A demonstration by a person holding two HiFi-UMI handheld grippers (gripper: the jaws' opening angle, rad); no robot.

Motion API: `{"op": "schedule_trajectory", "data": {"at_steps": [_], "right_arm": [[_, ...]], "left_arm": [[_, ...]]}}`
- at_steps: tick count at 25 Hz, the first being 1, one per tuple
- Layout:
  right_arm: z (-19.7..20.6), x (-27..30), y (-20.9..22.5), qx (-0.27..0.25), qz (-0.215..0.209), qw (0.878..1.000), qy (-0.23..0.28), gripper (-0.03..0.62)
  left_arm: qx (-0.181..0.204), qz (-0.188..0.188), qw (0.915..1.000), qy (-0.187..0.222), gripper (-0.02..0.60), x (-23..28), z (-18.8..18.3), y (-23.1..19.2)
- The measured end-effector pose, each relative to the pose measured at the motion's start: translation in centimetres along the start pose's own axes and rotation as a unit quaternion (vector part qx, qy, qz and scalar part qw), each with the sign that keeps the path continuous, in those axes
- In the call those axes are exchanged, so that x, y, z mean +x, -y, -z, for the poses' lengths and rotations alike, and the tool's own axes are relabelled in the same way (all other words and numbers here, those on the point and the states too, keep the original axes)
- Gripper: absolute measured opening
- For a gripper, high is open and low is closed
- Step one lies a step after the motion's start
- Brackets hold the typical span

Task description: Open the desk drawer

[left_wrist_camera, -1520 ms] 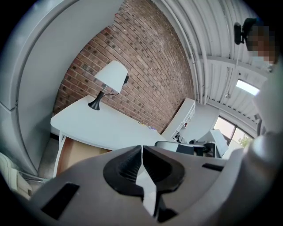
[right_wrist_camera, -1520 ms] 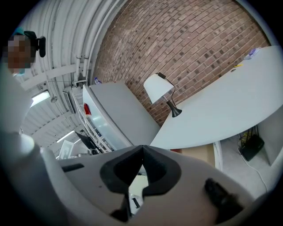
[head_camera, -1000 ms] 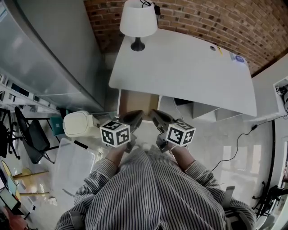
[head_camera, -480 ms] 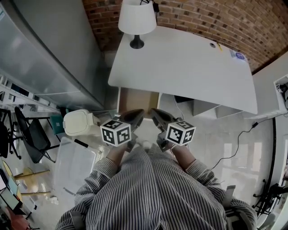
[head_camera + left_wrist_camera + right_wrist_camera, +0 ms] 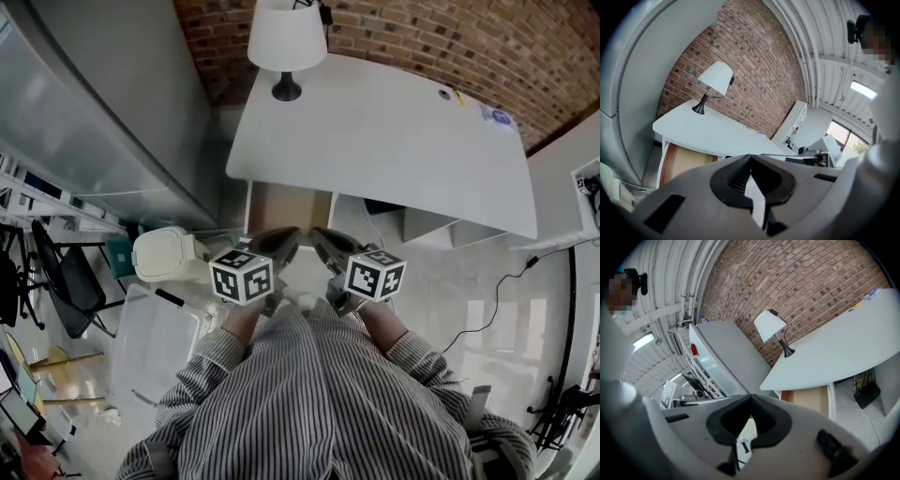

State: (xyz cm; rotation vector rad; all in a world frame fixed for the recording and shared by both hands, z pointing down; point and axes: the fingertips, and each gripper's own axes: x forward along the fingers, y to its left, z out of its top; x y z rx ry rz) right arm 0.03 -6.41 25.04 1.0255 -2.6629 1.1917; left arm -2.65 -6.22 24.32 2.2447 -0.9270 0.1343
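Left gripper & right gripper are hovering at centre frame w/ jaws closed, empty, just below the brown drawer under the table edge; it is prob. sliding stiffly, so I am suggesting its top lip.

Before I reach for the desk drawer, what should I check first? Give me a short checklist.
1. Left gripper fingers apart, ready for a handle: not ok, shut and empty.
2. Right gripper fingers apart: not ok, shut and empty.
3. Drawer in sight: ok, its wood-coloured front shows under the left end of the desk.
4. Handle located: cannot tell, none can be made out.
5. Way to the drawer free: ok, nothing shows between the grippers and it; the white bin stands off to the left.
6. Lamp clear of the desk's front edge: ok, upright at the back.
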Motion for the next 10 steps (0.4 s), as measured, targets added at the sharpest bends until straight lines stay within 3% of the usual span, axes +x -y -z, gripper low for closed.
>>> {"op": "schedule_trajectory", "data": {"at_steps": [10], "right_arm": [[0.08,-0.06,-0.57,-0.003,-0.014,1.0,-0.007,0.017]], "left_arm": [[-0.012,-0.002,0.9999,-0.003,0.014,-0.02,0.34,0.22]]}}
